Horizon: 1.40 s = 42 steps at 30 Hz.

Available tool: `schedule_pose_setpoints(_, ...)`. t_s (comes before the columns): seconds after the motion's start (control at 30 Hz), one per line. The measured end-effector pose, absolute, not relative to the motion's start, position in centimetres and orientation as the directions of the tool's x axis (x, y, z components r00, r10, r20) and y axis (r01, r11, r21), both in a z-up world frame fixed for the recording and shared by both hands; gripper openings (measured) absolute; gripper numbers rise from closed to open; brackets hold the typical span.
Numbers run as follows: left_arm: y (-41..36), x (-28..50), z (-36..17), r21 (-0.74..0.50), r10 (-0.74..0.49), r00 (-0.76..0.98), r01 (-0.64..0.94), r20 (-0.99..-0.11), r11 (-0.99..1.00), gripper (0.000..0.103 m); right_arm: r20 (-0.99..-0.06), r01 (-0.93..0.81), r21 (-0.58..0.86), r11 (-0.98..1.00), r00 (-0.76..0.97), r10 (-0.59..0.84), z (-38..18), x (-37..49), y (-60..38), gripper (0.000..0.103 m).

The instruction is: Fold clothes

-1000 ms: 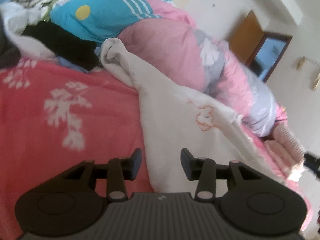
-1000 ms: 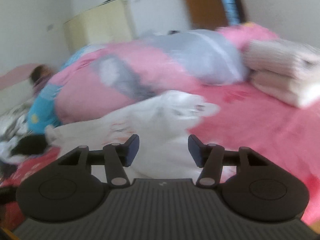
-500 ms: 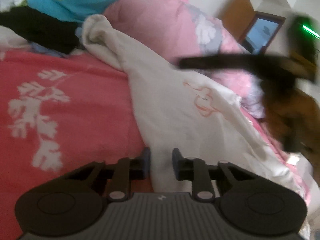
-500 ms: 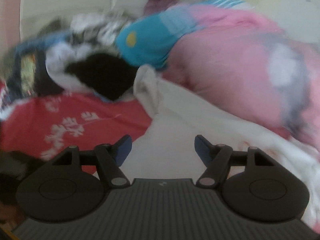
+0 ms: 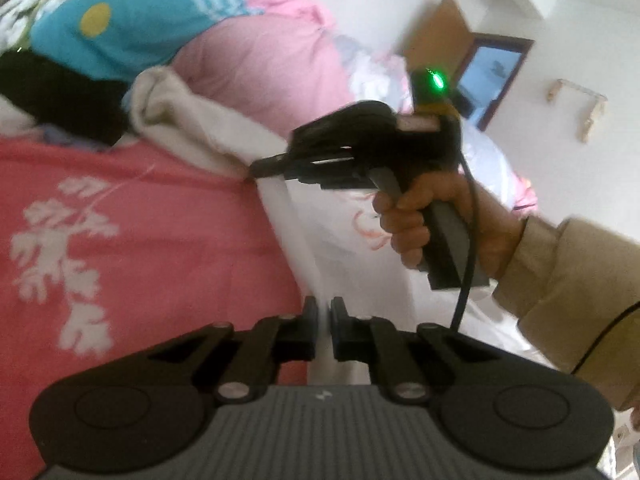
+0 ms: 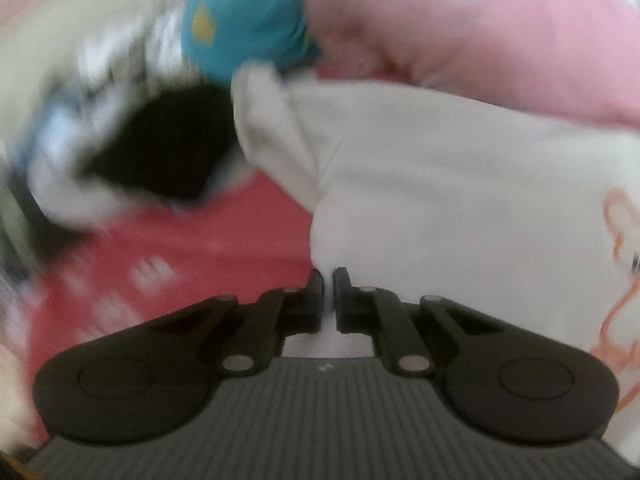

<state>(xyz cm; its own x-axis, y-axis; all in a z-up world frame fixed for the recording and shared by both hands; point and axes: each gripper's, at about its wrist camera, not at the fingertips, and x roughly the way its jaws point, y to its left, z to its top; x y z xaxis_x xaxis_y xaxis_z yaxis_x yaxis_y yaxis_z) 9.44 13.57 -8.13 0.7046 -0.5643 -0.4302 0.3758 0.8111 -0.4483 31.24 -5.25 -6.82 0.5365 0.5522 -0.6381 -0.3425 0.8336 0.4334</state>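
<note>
the white garment lies spread across a bed with a red floral sheet, its far end bunched against a pink duvet and beside a black cloth. an orange line print shows on it. the left gripper has its fingers drawn together, clamped on the near edge of the white garment, which runs up taut from between them. the right gripper, seen in its own blurred view, also has its fingers closed on a fold of the same garment at its left edge. in the left wrist view a hand in a tan sleeve holds that gripper above the garment, a green light glowing on top.
</note>
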Motion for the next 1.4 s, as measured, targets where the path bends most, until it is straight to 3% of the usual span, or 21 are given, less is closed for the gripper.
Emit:
schedule_pose_setpoints(0.07,13.2,9.4,-7.9,-0.440,-0.568,0.703,0.387,-0.428,0.810,0.017,-0.538,-0.268,0.600,0.754,0.562,0.628,-7.6,30.9,-8.9,0.004)
schedule_pose_setpoints(0.13,12.8,9.5,-7.9,-0.442,-0.572,0.695,0.388,-0.436,0.809,0.040,-0.473,-0.178,0.721,0.670,0.580,0.663,-9.6,30.7,-12.0,0.005)
schedule_pose_setpoints(0.23,12.4,9.9,-8.4,-0.439,-0.569,0.680,0.382,-0.462,0.813,0.044,-0.443,0.014,0.847,0.532,0.571,0.691,-14.4,30.8,-15.3,0.004)
schedule_pose_setpoints(0.33,12.2,10.1,-8.8,-0.443,-0.559,0.674,0.362,-0.484,0.820,0.043,-0.347,0.059,0.918,0.393,0.599,0.722,-15.9,30.1,-16.9,0.007)
schedule_pose_setpoints(0.43,12.4,10.4,-9.0,-0.464,-0.565,0.668,0.351,-0.484,0.813,0.037,-0.407,0.049,0.879,0.475,0.596,0.692,-14.7,29.8,-16.2,0.015)
schedule_pose_setpoints(0.57,12.5,10.2,-8.7,-0.467,-0.568,0.674,0.356,-0.472,0.810,0.020,-0.530,-0.007,0.734,0.679,0.620,0.578,-11.4,29.2,-14.6,0.026)
schedule_pose_setpoints(0.7,12.6,9.8,-8.6,-0.476,-0.578,0.675,0.362,-0.458,0.801,0.014,-0.625,-0.110,0.471,0.875,0.659,0.419,-7.9,28.9,-11.6,0.028)
schedule_pose_setpoints(0.83,12.8,9.4,-8.4,-0.487,-0.588,0.676,0.369,-0.445,0.792,0.011,-0.630,-0.243,0.208,0.947,0.708,0.320,-5.9,28.8,-7.6,0.029)
schedule_pose_setpoints(0.97,13.0,9.1,-8.2,-0.496,-0.598,0.675,0.376,-0.432,0.782,0.009,-0.622,-0.403,-0.039,0.914,0.726,0.293,-5.1,29.6,-3.1,0.029)
schedule_pose_setpoints(1.1,13.1,8.9,-8.1,-0.498,-0.607,0.672,0.387,-0.424,0.776,0.009,-0.674,-0.595,-0.285,0.752,0.682,0.284,-5.4,30.1,1.9,0.029)
schedule_pose_setpoints(1.27,13.3,8.7,-8.2,-0.499,-0.611,0.670,0.392,-0.422,0.773,0.007,-0.701,-0.643,-0.488,0.590,0.692,0.173,-8.0,31.9,6.6,0.029)
schedule_pose_setpoints(1.37,13.5,8.6,-8.2,-0.494,-0.606,0.671,0.389,-0.427,0.778,0.006,-0.686,-0.625,-0.575,0.529,0.720,0.105,-9.7,33.0,7.5,0.026)
schedule_pose_setpoints(1.4,13.6,8.5,-8.2,-0.497,-0.607,0.670,0.387,-0.427,0.777,0.006,-0.686,-0.620,-0.571,0.538,0.721,0.102,-9.8,33.5,7.5,0.016)
